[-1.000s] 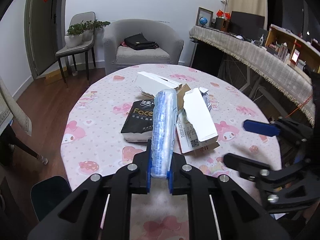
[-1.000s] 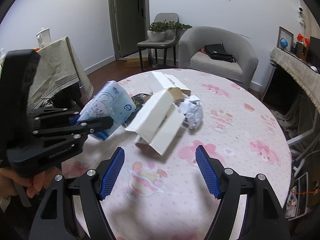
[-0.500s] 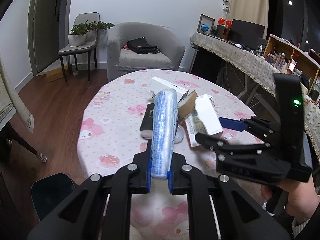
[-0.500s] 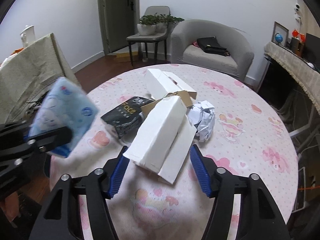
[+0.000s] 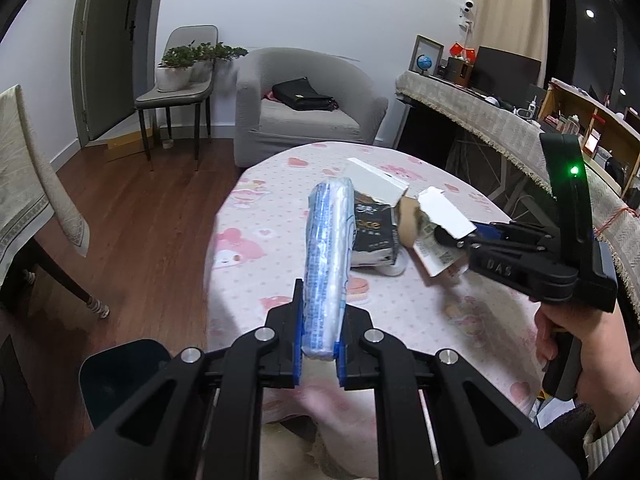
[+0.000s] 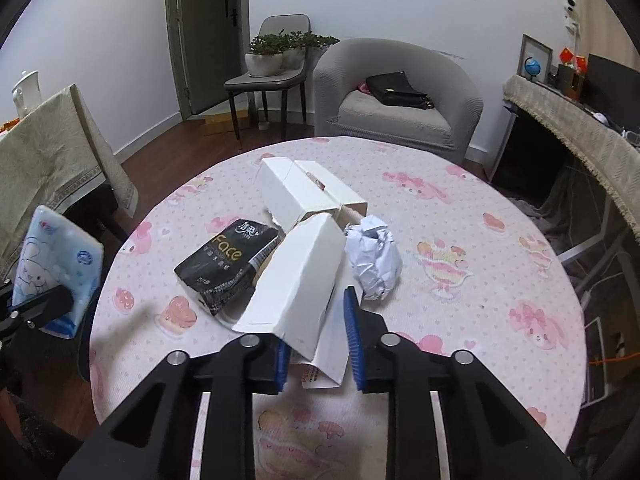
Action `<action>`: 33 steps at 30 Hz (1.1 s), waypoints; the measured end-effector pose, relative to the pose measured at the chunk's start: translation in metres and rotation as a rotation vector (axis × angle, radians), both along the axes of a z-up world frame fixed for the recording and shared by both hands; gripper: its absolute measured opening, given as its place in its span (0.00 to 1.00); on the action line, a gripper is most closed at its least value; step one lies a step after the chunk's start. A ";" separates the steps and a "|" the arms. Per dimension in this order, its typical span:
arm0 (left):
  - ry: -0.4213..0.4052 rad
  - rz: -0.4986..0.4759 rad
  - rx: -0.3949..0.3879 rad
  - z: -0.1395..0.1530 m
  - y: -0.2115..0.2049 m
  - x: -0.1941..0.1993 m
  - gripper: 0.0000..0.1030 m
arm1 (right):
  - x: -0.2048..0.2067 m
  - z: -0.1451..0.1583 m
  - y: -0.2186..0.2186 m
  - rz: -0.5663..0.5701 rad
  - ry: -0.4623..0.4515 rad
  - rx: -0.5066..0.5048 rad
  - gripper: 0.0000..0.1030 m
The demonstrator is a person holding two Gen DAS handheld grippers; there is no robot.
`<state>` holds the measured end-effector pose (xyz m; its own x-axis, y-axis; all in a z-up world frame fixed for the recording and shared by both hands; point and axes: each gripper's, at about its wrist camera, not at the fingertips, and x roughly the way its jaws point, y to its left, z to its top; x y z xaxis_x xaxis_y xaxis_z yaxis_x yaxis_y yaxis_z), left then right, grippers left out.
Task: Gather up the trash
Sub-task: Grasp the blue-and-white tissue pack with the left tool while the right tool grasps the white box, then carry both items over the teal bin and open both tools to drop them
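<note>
A blue-and-white tissue pack [image 5: 329,264] is clamped in the left gripper [image 5: 318,354]; a torn white carton [image 6: 298,286] is straddled by the right gripper [image 6: 316,344], its jaws apart.

The middle of the bench [image 6: 460,208] is crowded: a white carton [image 6: 298,284], a second white box [image 6: 304,190], a black tissue pack [image 6: 226,262] and a crumpled paper ball [image 6: 374,258] lie touching or overlapping. The right tool [image 6: 316,346] straddles the carton's near end. Bare cloth lies to the right and far side. The left tool [image 5: 319,354], clamped on a blue tissue pack [image 5: 328,264], seems to hang off the bench's left edge, over open floor [image 5: 132,240].
</note>
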<state>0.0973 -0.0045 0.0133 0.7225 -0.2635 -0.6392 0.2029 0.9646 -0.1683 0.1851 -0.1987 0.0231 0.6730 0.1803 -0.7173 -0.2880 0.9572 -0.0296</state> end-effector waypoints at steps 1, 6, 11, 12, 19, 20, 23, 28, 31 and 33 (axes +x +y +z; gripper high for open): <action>-0.001 0.004 -0.001 0.000 0.003 -0.001 0.13 | -0.001 0.002 0.001 -0.004 -0.003 -0.001 0.19; -0.004 0.023 -0.006 0.001 0.018 -0.005 0.13 | -0.006 0.013 0.003 -0.021 -0.032 -0.045 0.07; -0.002 0.043 -0.013 0.002 0.031 -0.007 0.13 | -0.017 0.025 0.008 -0.023 -0.080 -0.108 0.07; -0.003 0.046 -0.016 0.002 0.033 -0.009 0.13 | -0.020 0.029 0.009 -0.026 -0.092 -0.118 0.07; -0.013 0.068 -0.018 0.004 0.046 -0.016 0.13 | -0.032 0.050 0.011 -0.029 -0.170 -0.121 0.07; -0.014 0.071 -0.015 0.004 0.048 -0.016 0.13 | -0.033 0.052 0.013 -0.025 -0.178 -0.118 0.07; -0.015 0.082 -0.004 0.004 0.051 -0.018 0.13 | -0.035 0.056 0.021 -0.001 -0.188 -0.105 0.07; -0.011 0.110 0.009 0.002 0.065 -0.021 0.13 | -0.039 0.060 0.041 0.048 -0.188 -0.077 0.07; -0.007 0.132 0.014 0.000 0.076 -0.022 0.13 | -0.039 0.061 0.054 0.078 -0.182 -0.060 0.07; -0.006 0.146 0.019 -0.002 0.085 -0.022 0.13 | -0.039 0.060 0.063 0.097 -0.176 -0.045 0.07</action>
<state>0.0751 0.0801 0.0116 0.7559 -0.1434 -0.6388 0.0610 0.9869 -0.1494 0.1461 -0.1358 0.0834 0.7699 0.2212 -0.5986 -0.3657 0.9217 -0.1297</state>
